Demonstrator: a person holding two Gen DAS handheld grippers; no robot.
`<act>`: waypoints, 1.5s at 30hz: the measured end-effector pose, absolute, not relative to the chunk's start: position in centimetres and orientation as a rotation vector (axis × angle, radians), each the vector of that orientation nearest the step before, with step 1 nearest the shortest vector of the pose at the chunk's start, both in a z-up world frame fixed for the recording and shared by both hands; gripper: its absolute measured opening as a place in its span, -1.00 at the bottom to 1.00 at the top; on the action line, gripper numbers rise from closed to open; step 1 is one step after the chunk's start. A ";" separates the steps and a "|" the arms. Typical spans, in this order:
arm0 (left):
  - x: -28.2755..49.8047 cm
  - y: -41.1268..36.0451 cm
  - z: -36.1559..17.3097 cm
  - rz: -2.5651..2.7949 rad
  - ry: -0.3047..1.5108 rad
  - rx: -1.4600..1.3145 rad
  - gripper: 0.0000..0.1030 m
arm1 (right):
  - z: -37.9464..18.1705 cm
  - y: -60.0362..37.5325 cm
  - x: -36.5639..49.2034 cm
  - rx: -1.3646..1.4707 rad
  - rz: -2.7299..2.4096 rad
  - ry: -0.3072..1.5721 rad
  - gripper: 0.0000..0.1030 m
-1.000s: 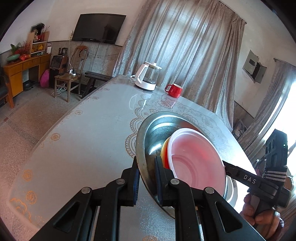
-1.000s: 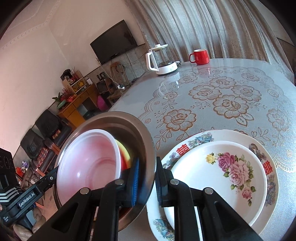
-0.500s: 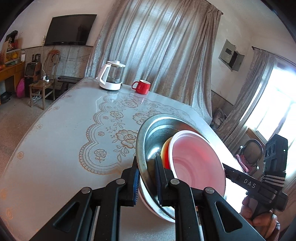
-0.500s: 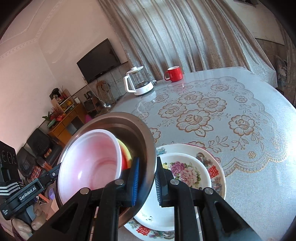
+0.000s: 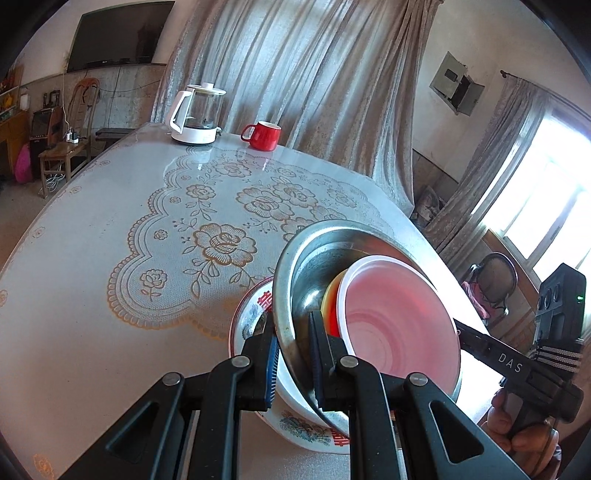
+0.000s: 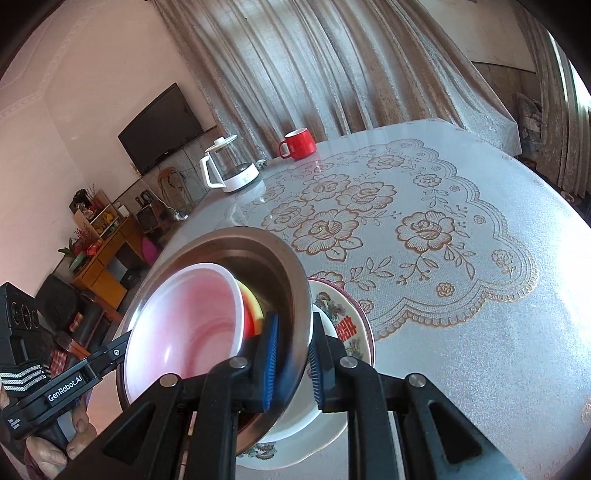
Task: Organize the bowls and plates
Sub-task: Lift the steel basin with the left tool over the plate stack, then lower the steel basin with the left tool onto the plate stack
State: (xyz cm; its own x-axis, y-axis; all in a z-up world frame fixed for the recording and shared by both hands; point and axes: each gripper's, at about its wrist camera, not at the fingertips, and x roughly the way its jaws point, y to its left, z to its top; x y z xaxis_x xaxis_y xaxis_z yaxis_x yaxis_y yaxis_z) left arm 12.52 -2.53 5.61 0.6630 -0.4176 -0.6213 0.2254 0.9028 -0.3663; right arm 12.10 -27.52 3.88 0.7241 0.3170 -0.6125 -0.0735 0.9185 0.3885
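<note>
Item: nested bowl set, carried two-handed above the near edge of the table. Left gripper (image 5: pixel 293 354), jaws pinching the left rim of the steel basin (image 5: pixel 306 266); both blue pads bear on the thin wall, one inside, one outside. The basin hangs tilted, its mouth turned toward the holder, probably because each rim is clamped from the side rather than supported from below. Inside it: a yellow and red bowl (image 5: pixel 330 304), mostly hidden, and in front of that a white plastic bowl (image 5: pixel 399 328) with a pink-tinted interior; nesting lets one lift move all three. Right gripper (image 6: pixel 291 360), jaws likewise pinched on the opposite rim, a hand (image 5: pixel 524 441) on its grip. Directly beneath and partly covered: a flowered plate (image 6: pixel 351 325) with red characters on its rim, a smaller white plate stacked on it; judged the likely set-down spot, though whether the basin touches it cannot be told. Surface: table (image 5: pixel 92 258) under a pale cloth with a gold rose pattern beneath a glossy cover. Far end: white-based glass kettle (image 5: pixel 195 114), red mug (image 5: pixel 263 136) beside it. Room: grey curtains behind, wall television (image 5: pixel 122 35) at left, bright window at right.
</note>
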 end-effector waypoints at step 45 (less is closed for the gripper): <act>14.2 -3.2 1.5 -0.325 0.882 -0.247 -0.67 | 0.4 -28.5 12.8 0.391 0.187 0.827 -0.66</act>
